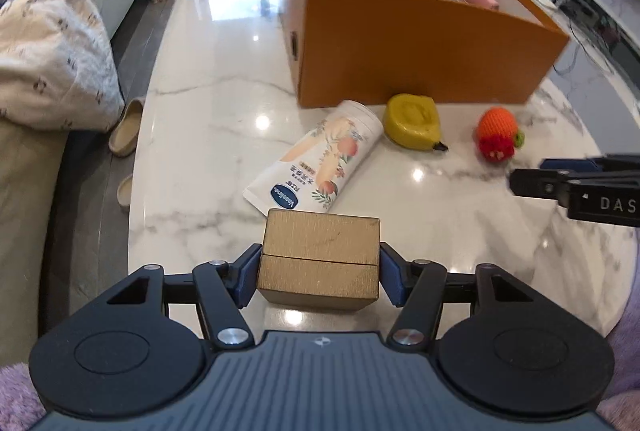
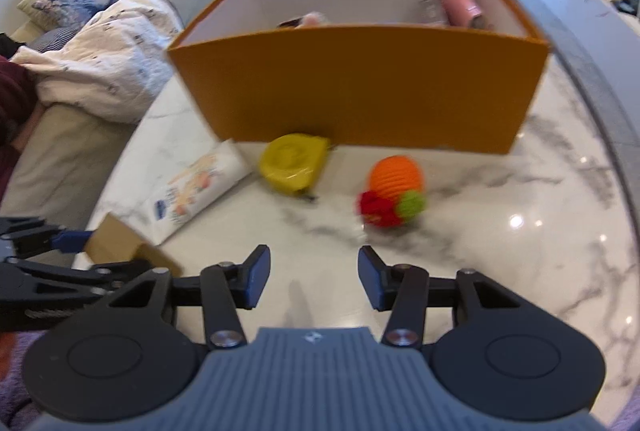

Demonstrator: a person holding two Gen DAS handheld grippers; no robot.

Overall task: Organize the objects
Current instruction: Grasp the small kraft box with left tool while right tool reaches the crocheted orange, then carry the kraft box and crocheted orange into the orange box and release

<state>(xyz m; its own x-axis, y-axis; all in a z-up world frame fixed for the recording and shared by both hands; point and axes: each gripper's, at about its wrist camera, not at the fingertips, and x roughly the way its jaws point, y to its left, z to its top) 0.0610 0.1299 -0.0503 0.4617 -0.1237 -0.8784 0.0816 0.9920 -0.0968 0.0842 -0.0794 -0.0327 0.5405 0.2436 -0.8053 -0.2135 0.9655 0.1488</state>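
- Left tongs [image 1: 319, 271] clamped on a gold box [image 1: 320, 258], blue pads pressed to its two side faces, held above the marble table [image 1: 208, 103].
- Right tongs [image 2: 314, 281] spread wide, nothing between the pads, hovering over bare table.
- Risk: box has a seam across the front; squeezing only the lower half could let the lid lift or slip off in transit.
- Risk: swinging toward the orange bin [image 1: 420, 59] could clip its near wall.
- Cream tube [image 1: 316, 161] just beyond the box, then yellow tape measure [image 1: 412, 121] and knitted toy [image 1: 498, 133], all before the bin.
- Toy lies straight ahead of the right tongs, apart.
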